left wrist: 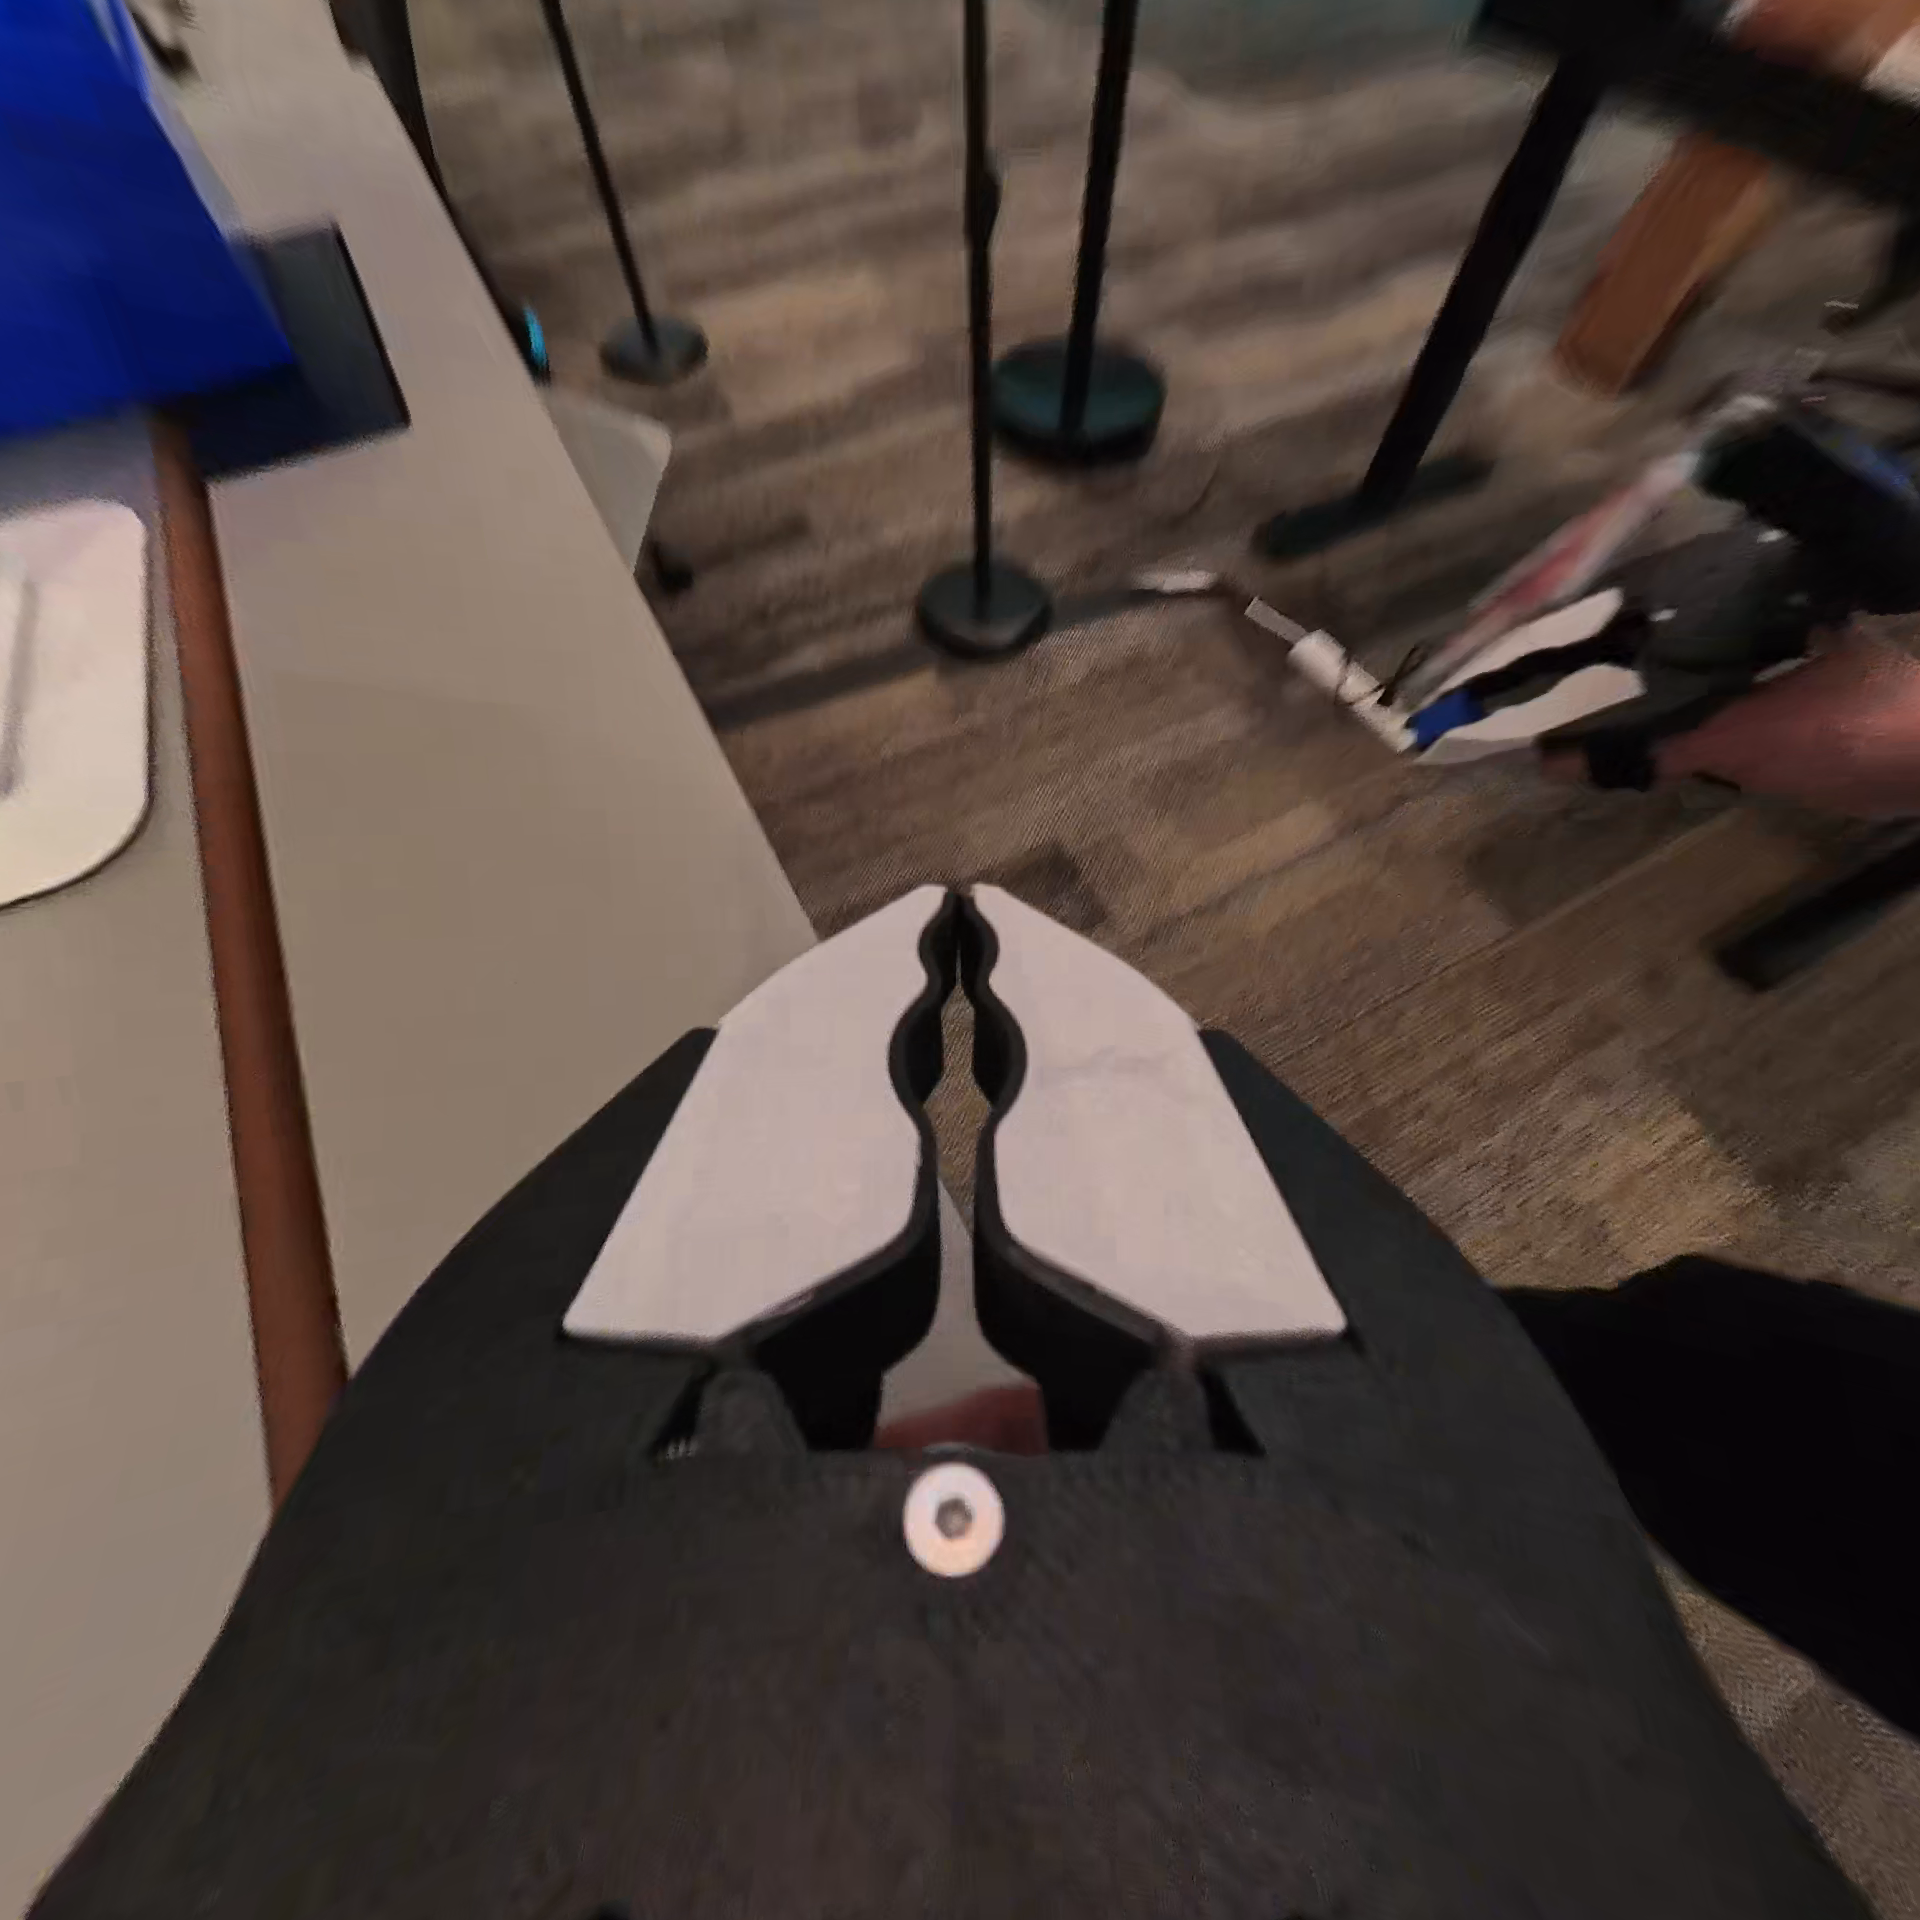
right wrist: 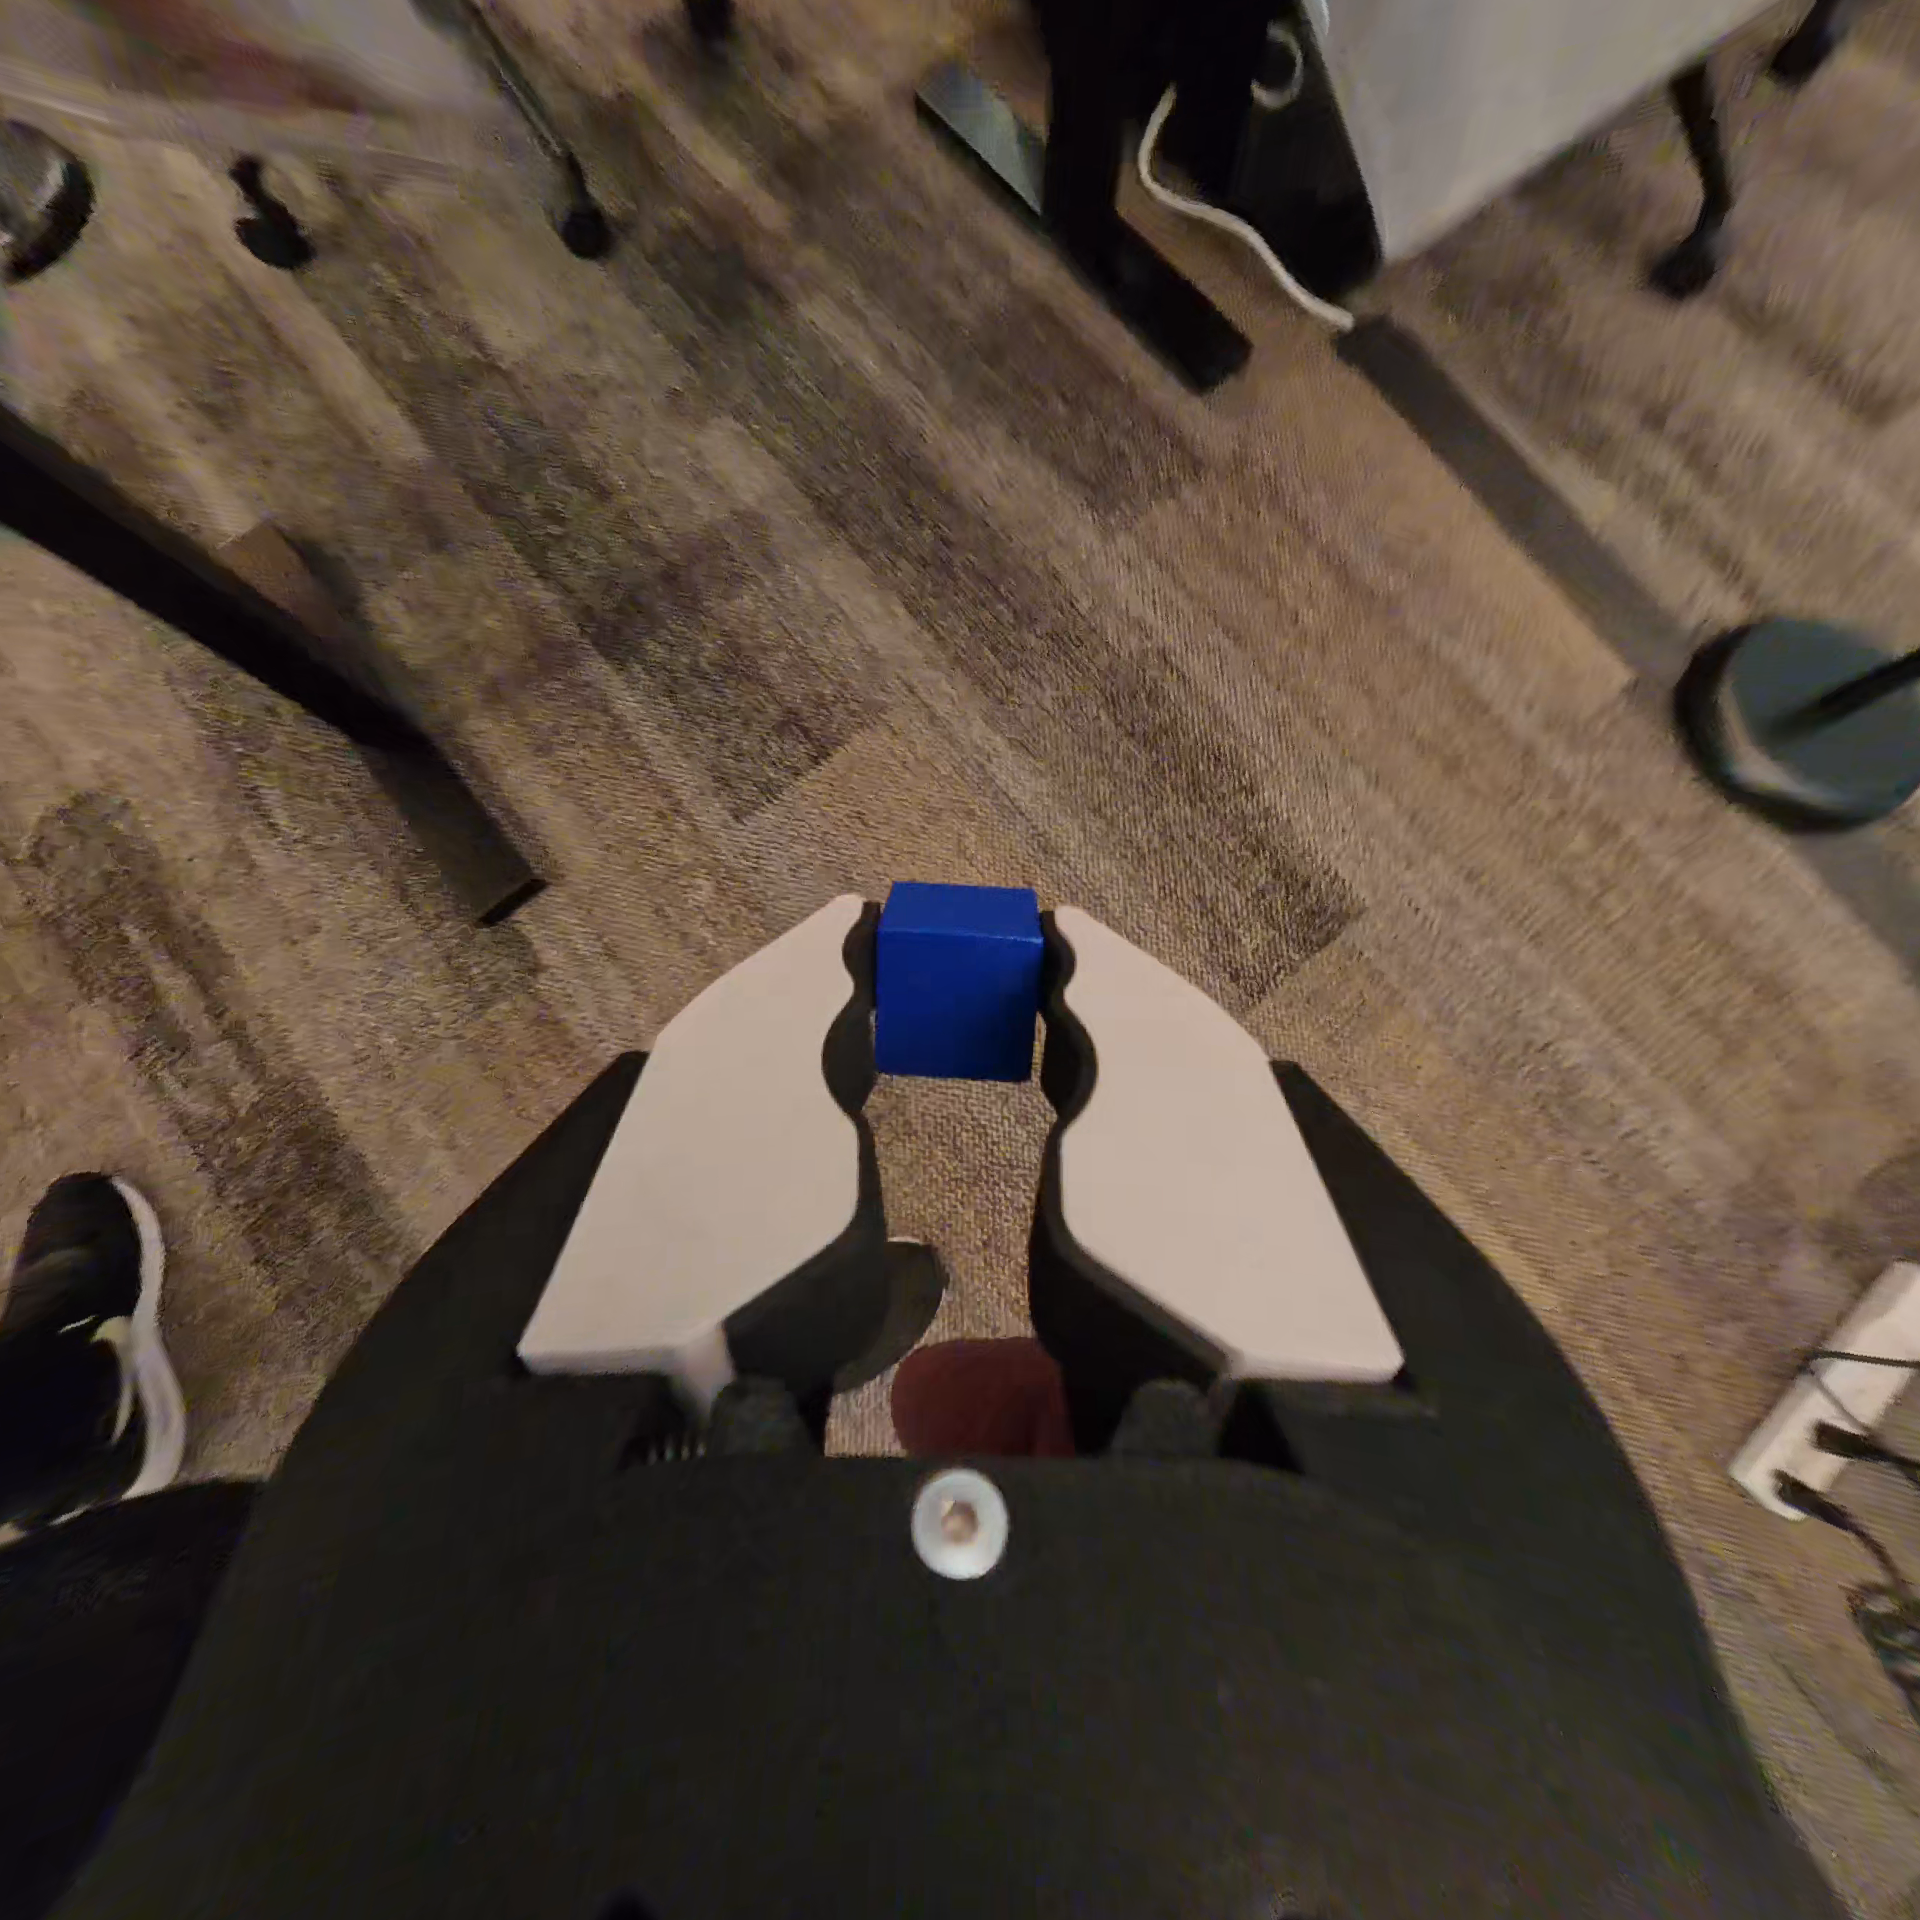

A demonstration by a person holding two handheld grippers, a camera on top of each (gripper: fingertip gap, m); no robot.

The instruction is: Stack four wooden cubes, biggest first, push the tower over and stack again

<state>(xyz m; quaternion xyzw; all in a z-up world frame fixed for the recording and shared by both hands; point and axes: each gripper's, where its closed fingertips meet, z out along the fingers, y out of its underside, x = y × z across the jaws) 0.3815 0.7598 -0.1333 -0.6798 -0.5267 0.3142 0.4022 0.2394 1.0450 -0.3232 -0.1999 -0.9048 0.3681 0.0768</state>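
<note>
At the far left of the left wrist view, a large blue object (left wrist: pixel 114 208) sits on the beige tabletop (left wrist: pixel 436 727), beside a white pad (left wrist: pixel 62 696); what it is cannot be determined through the blur. The table edge (left wrist: pixel 717 717) runs diagonally toward the left gripper (left wrist: pixel 958 906), whose fingers are pressed together with nothing between them, positioned at the edge and partly over the carpet (left wrist: pixel 1247 1039). Farther right stand black stand bases (left wrist: pixel 1075 400), and at the far right the right gripper (right wrist: pixel 958 925) is held off the table, its fingers pinching a small blue cube (right wrist: pixel 957 977) at the tips. The other three cubes are not visible. Risk: the cube is held only by the fingertips above open carpet (right wrist: pixel 1039 623); in my judgement, any relaxation of grip or a fast swing would drop it to the floor, out of the work area. Risk: bringing the cube back over the table could knock it against the table edge and twist it in the grip. Open room is ample above the floor between the stands and a power strip (right wrist: pixel 1839 1382); room over the tabletop appears narrower.
</note>
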